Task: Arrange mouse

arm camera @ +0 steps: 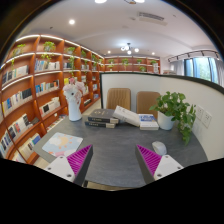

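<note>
Over the near edge of a grey table [115,150], the gripper [112,163] is held level and pointed forward across the tabletop, its two fingers spread wide with nothing between them. Each finger shows only as a pale block with a magenta pad: the left pad [80,160] and the right pad [145,162] face each other across a bare stretch of table. The hand that carries the gripper is out of sight, so its grip cannot be told. A small grey mouse [159,149] lies on the table just ahead of the right finger and slightly outside it, apart from the pad and not touched by it; its lower part is partly cut off by that finger. A sheet of white paper [60,146] lies near the left finger. Farther across the table sit a stack of dark books [101,119], an open book [134,118] beside them, and a potted plant [174,108] near the right partition. Beyond the table are a white figure [73,98], two wooden chair backs [134,100], and long bookshelves [30,90] along the left wall; the titles on the shelves are too small to read.
</note>
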The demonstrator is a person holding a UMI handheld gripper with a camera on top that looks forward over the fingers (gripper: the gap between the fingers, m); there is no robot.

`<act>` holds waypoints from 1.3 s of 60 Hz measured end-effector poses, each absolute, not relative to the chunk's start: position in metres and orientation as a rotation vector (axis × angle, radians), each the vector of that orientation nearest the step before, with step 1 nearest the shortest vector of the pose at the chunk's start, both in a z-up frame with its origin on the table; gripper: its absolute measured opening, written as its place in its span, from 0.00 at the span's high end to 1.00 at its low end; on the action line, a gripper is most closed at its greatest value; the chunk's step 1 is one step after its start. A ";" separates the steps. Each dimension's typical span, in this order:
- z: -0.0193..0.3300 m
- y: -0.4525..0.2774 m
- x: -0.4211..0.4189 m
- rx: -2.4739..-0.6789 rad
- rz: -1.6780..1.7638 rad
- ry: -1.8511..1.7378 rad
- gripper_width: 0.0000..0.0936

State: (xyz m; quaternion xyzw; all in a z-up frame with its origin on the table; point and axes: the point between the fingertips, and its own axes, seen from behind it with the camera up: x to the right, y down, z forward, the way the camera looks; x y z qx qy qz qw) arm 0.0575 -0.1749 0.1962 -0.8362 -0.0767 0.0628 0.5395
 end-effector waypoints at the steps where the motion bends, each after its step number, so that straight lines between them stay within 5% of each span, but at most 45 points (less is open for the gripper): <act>1: 0.201 -0.172 0.042 -1.995 0.139 -0.180 0.07; 29: 0.058 -0.165 0.198 -2.201 -0.072 0.001 0.08; 62: -0.003 -0.002 0.281 -2.308 -0.100 0.049 0.09; 78: -0.008 0.043 0.288 -2.319 -0.046 0.105 0.26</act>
